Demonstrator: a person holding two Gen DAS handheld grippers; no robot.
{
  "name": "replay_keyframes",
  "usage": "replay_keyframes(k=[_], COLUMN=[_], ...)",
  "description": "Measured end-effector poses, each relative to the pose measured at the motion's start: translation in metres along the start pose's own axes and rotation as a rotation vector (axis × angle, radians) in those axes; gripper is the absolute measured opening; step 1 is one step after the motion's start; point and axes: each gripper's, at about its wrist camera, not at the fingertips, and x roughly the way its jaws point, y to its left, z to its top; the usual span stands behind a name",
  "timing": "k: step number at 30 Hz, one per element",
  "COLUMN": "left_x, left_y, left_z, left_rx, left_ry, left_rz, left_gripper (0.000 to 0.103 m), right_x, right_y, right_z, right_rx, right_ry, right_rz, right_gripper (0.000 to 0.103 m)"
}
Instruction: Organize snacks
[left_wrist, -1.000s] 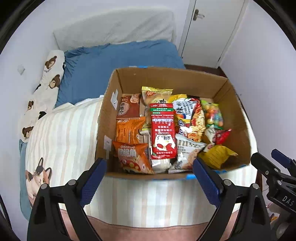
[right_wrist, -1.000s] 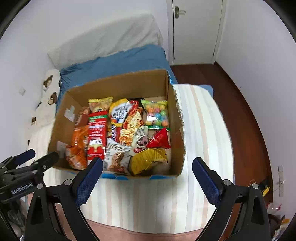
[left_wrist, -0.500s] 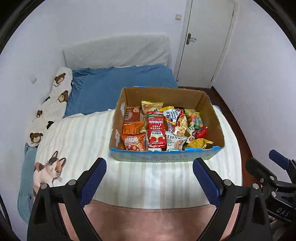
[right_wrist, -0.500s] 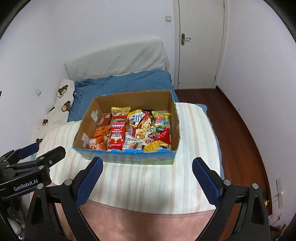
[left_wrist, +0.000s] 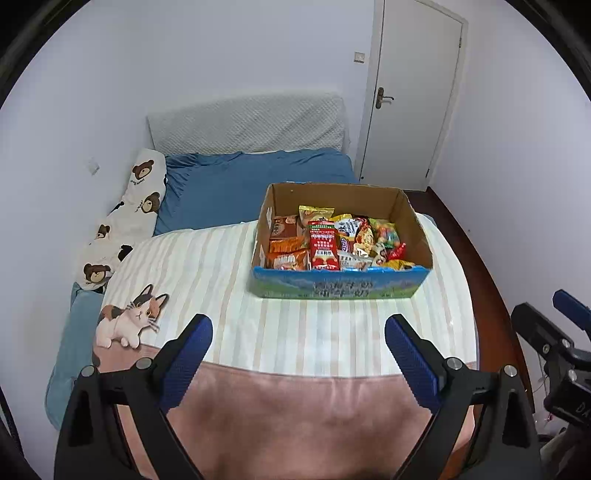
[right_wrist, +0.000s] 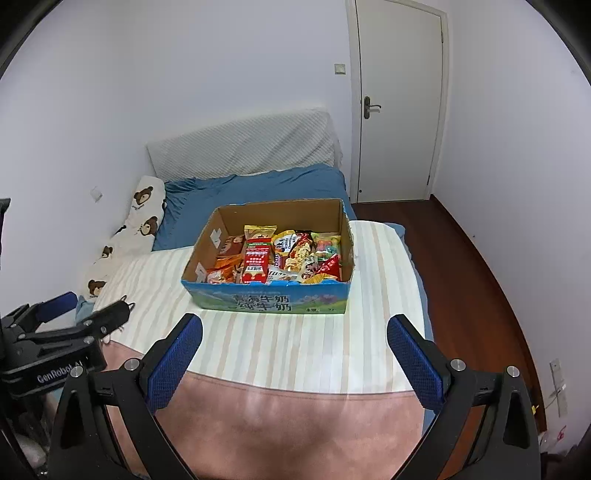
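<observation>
A: What was nearest the cameras?

B: The two tools. The left gripper (left_wrist: 298, 345) had its blue-padded fingers spread wide with nothing between them, held above the pink band at the near end of the striped blanket (left_wrist: 207, 273). The right gripper (right_wrist: 294, 345) was the same: fingers wide apart, empty, over that pink band.

A: Could each be seen from the other side?

B: Yes. The right one showed at the right edge of the left wrist view, and the left one at the left edge of the right wrist view.

A: And past them?

B: A cat picture (left_wrist: 129, 321) was printed on the blanket's left side. Farther on, well apart from both tools, the cardboard box (left_wrist: 340, 288) sat on the stripes, blue printed front facing the cameras, top open.

A: Where were the snacks?

B: All inside the box, packed flat side by side. A red packet (left_wrist: 324, 248) lay near the middle, orange packets (left_wrist: 287, 258) to its left, a yellow packet (left_wrist: 315, 213) behind it, a bag of coloured candies (left_wrist: 386, 233) toward the right wall.

A: Beyond the box?

B: A blue sheet (left_wrist: 236, 188), a bear-print pillow (left_wrist: 129, 210) along the left wall, a grey padded headboard (left_wrist: 247, 123), then a shut white door (right_wrist: 397, 99).
</observation>
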Motion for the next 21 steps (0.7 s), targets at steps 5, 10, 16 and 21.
replay_keyframes(k=[5, 10, 16, 21], left_x=[-0.020, -0.033, -0.035, -0.031], left_y=[-0.002, -0.006, -0.010, -0.011], left_z=[-0.010, -0.012, -0.013, -0.014], left_rx=[0.007, 0.017, 0.021, 0.019], left_ry=[-0.030, -0.057, -0.070, -0.067], left_rz=[0.004, -0.002, -0.006, -0.011], left_gripper=[0.096, 0.096, 0.096, 0.098], right_x=[-0.016, -0.024, -0.027, -0.016], right_y=[0.004, 0.001, 0.000, -0.004], right_z=[-0.008, -0.011, -0.010, -0.008], right_rx=[-0.014, -0.007, -0.010, -0.001], right_ry=[-0.002, -0.001, -0.011, -0.020], right_rz=[0.005, 0.005, -0.007, -0.032], right_gripper=[0.102, 0.102, 0.103, 0.103])
